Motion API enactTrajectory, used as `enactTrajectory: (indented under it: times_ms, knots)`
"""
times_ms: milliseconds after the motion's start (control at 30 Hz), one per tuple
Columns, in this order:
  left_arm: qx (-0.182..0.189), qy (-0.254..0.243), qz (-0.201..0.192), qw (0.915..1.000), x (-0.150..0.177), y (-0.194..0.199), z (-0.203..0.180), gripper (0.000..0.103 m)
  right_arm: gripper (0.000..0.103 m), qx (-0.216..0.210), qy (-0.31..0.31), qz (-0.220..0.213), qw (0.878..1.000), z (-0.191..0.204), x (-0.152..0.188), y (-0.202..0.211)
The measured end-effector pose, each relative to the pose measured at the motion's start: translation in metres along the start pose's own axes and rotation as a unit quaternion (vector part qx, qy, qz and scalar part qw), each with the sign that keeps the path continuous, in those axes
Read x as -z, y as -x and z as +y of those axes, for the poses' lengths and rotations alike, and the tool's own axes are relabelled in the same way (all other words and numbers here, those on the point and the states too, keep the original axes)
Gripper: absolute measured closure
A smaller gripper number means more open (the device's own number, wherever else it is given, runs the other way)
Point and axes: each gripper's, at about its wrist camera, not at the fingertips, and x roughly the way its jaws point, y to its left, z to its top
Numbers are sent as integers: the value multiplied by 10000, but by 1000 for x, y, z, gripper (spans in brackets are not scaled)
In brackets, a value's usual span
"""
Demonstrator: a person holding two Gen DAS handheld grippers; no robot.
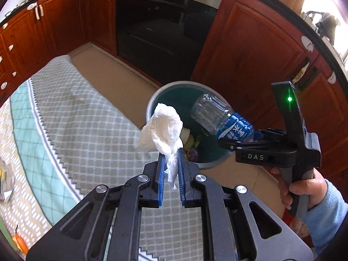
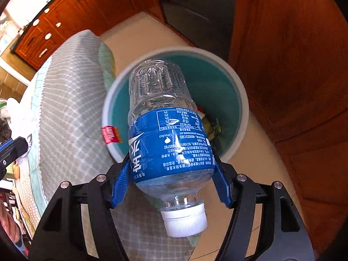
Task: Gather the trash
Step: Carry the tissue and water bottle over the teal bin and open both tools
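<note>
While both tools hang above the floor, the left gripper (image 1: 170, 158) has its blue pads nearly together, pinching a crumpled white tissue (image 1: 162, 128) that stands up over the near-left rim of the round trash bin (image 1: 152, 102). To its right, the right gripper (image 2: 171, 163), held by a hand (image 1: 304, 187) in a light blue sleeve (image 1: 326, 213), clamps an empty clear water bottle (image 2: 165, 130) across its blue label, white cap (image 2: 184, 221) nearest the camera, base out over the bin's teal interior. A patterned tablecloth (image 1: 82, 117) covers the bench at left.
</note>
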Motion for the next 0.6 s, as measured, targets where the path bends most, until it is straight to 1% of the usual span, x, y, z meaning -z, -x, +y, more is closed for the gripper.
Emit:
enactTrajectory:
  times_ms: [133,333,367,400,433,533,600]
  knots:
    - [82,-133,149,9998,-11,-22,-11,92,39,-54,-166,-27,9998,-10,-5,-2]
    - [247,-157,327,9990,-24,-50,-20,92,38,15,-225,-176,9996,-19,-12,5]
    - [268,-174,350,9989,-26,-54,-21,92,37,50,-225,-214,9995,-20,-12,8]
    - [281,-199,372,9987,-28,-59,-23,92,32,97,-231,-257,9994,-22,-14,10]
    - [311,-216,406,9985,-30,-65,-25,92,29,137,-246,-301,9991,-20,-19,13]
    - [422,-228,533,9974,-37,-83,-32,91,26,330,-323,-506,9977,-22,-23,25]
    - [467,-288,557,9969,-41,-93,-38,90,20,367,-400,-602,9967,-23,-22,33]
